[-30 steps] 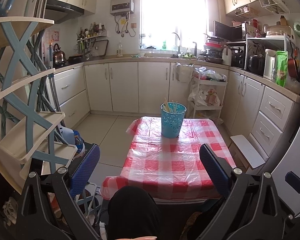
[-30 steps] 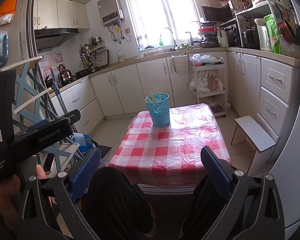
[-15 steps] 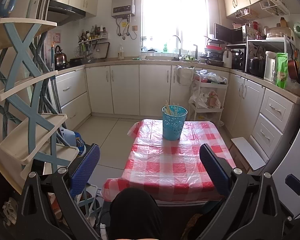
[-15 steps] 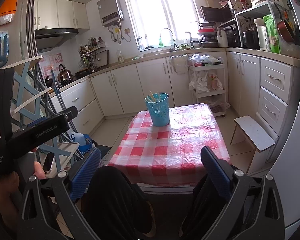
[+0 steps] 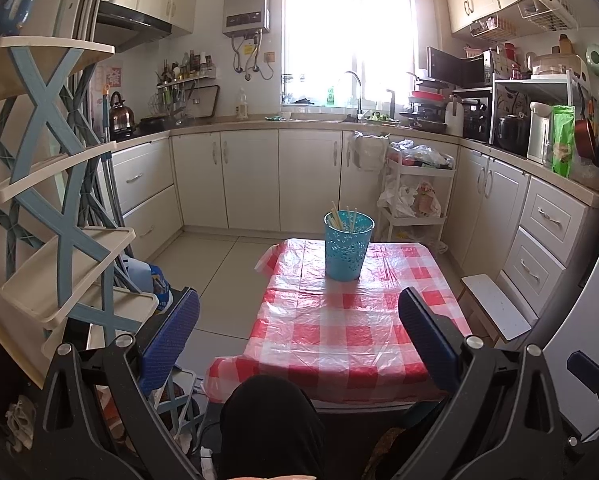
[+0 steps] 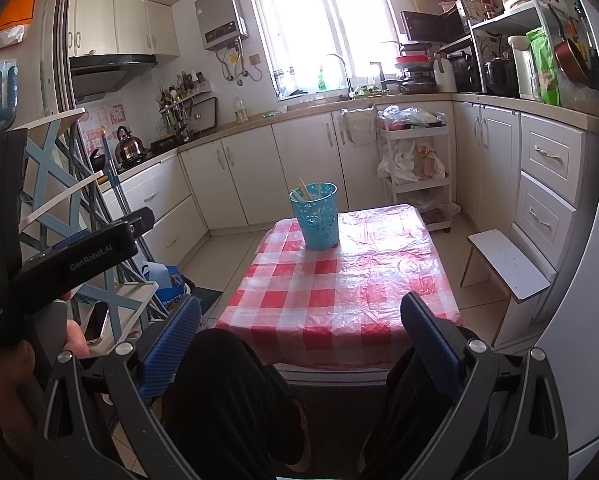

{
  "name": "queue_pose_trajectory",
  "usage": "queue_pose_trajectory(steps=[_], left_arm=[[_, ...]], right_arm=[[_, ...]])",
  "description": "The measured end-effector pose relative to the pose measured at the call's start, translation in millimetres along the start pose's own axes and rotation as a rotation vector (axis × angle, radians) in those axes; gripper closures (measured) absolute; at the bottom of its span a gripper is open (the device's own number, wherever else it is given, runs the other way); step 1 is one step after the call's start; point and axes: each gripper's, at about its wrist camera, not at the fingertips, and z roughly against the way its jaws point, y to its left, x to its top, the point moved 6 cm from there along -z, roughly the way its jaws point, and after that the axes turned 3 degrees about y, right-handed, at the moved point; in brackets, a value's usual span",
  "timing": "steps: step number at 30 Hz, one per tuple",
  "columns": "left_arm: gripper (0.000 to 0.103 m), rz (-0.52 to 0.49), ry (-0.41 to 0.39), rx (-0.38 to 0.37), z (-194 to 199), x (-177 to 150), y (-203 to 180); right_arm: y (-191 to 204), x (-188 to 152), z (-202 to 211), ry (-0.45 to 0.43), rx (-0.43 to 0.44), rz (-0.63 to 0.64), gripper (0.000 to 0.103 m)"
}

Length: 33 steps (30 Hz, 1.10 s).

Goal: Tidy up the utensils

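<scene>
A blue perforated utensil cup (image 5: 348, 246) stands at the far end of a low table with a red-and-white checked cloth (image 5: 339, 320). Several wooden chopsticks (image 5: 336, 216) stick up out of it. The cup (image 6: 317, 216) and the table (image 6: 339, 284) also show in the right wrist view. My left gripper (image 5: 297, 320) is open and empty, held back from the table's near edge above my knees. My right gripper (image 6: 299, 332) is open and empty, also short of the near edge. The left gripper's body (image 6: 59, 264) shows at the left of the right wrist view.
A blue-and-cream shelf rack (image 5: 47, 208) stands close on the left. A small white stool (image 6: 507, 264) sits right of the table. A white trolley with bags (image 5: 415, 196) stands behind the table. Cabinets (image 5: 259, 176) line the walls. My knee (image 5: 271, 424) is below the grippers.
The left wrist view has shifted slightly, so the cup and table sit a little further right and higher. The right gripper has hardly moved. Both stay open.
</scene>
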Motion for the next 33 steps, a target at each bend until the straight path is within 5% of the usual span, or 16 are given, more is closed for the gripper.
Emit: queue_pose_trajectory(steps=[33], left_arm=[[0.007,-0.005,0.0,-0.001,2.0,1.2,-1.2]], right_arm=[[3.5,-1.6,-1.0,0.001,-0.002,0.003,0.007]])
